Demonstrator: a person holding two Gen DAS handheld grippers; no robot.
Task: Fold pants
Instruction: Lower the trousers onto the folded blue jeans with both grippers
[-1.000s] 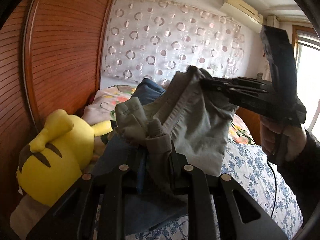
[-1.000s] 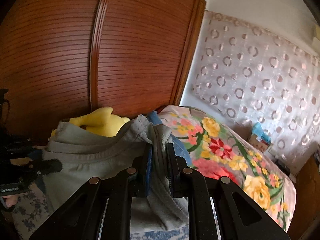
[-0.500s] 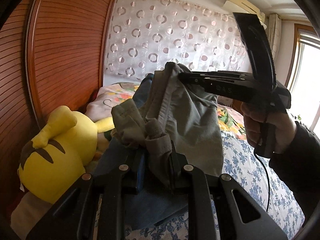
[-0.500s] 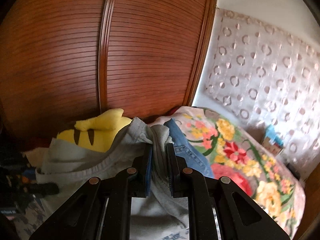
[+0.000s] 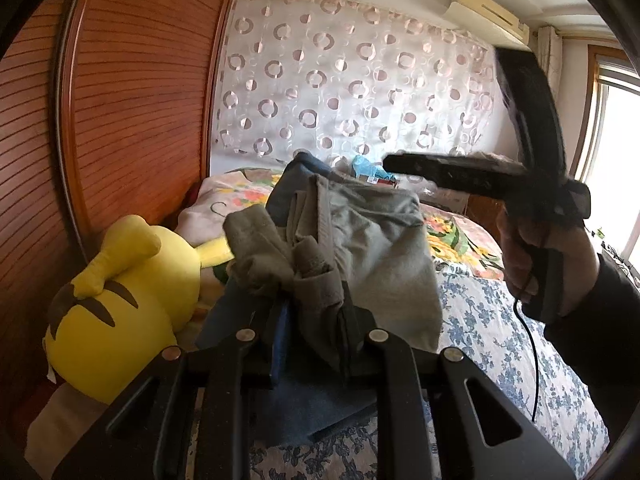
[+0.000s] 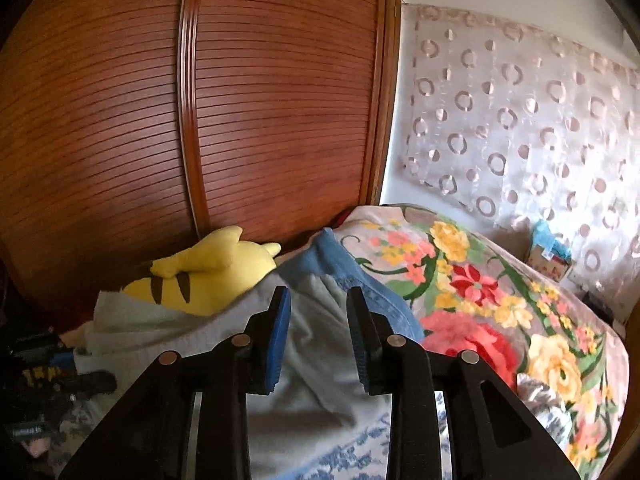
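Clamping a bunched fold of the grey pants (image 5: pixel 372 248), the left gripper (image 5: pixel 310 320) sits at six o'clock in its own view, jaws pressed together on the cloth so that a thick wad stands up above the fingertips. From that wad the pants spread toward twelve and two o'clock, a flat grey panel hanging down on the right side. Under them lies a blue garment (image 5: pixel 288 408), showing at six o'clock below the fingers and again at twelve o'clock as a dark blue edge.

At three o'clock in the left view the right gripper (image 5: pixel 404 162) is held by a hand (image 5: pixel 536 256) in a dark sleeve, pointing toward nine o'clock just above the top edge of the pants; whether it touches them cannot be told there. In the right wrist view the right gripper (image 6: pixel 318 312) has its jaws apart with nothing between the pads, and the grey pants (image 6: pixel 304 360) lie below and beyond it, draped over the blue garment (image 6: pixel 340 260).

A yellow plush toy (image 5: pixel 124 300) rests at eight o'clock against the wooden headboard (image 5: pixel 132 100). The flowered blanket (image 6: pixel 480 288) covers the bed toward three o'clock, and a blue-patterned sheet (image 5: pixel 492 344) lies at four o'clock. A curtain (image 5: pixel 352 92) with rings hangs behind.
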